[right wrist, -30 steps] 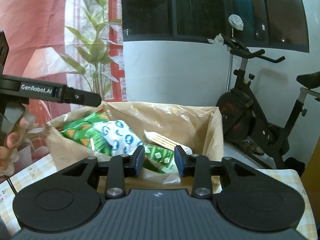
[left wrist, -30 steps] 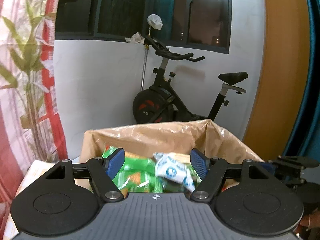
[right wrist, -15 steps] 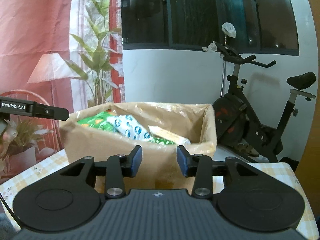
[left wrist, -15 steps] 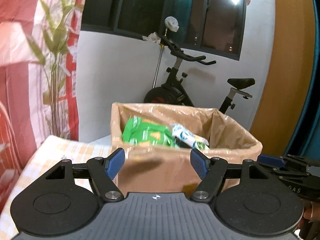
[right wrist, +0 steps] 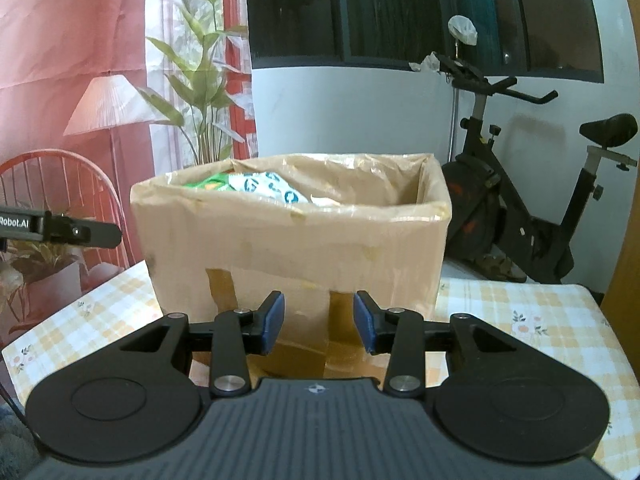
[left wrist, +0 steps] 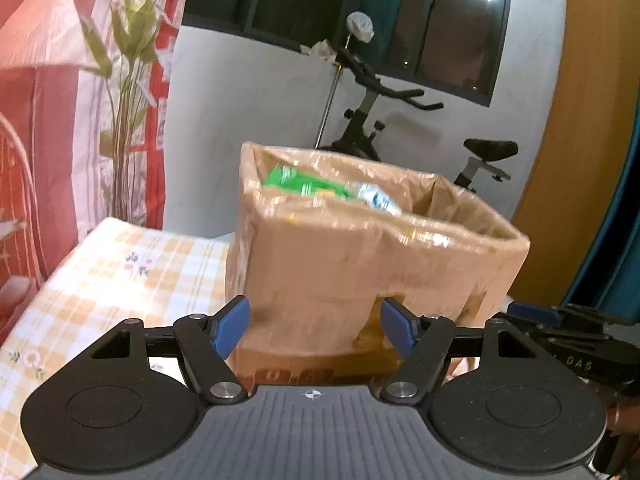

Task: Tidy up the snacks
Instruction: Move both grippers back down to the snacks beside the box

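Observation:
A taped cardboard box stands on a table with a yellow checked cloth; it also shows in the right wrist view. Inside it lie green snack packets and a white packet with blue print. My left gripper is open and empty, low in front of the box. My right gripper is open and empty, jaws narrower, also in front of the box. The right gripper shows at the right edge of the left wrist view; the left gripper shows at the left edge of the right wrist view.
An exercise bike stands behind the table by a white wall. A plant, a floor lamp and a red chair are at the left. An orange wall is at the right.
Both grippers have pulled back and down from above the box opening to in front of its side wall. The snacks stay in the box.

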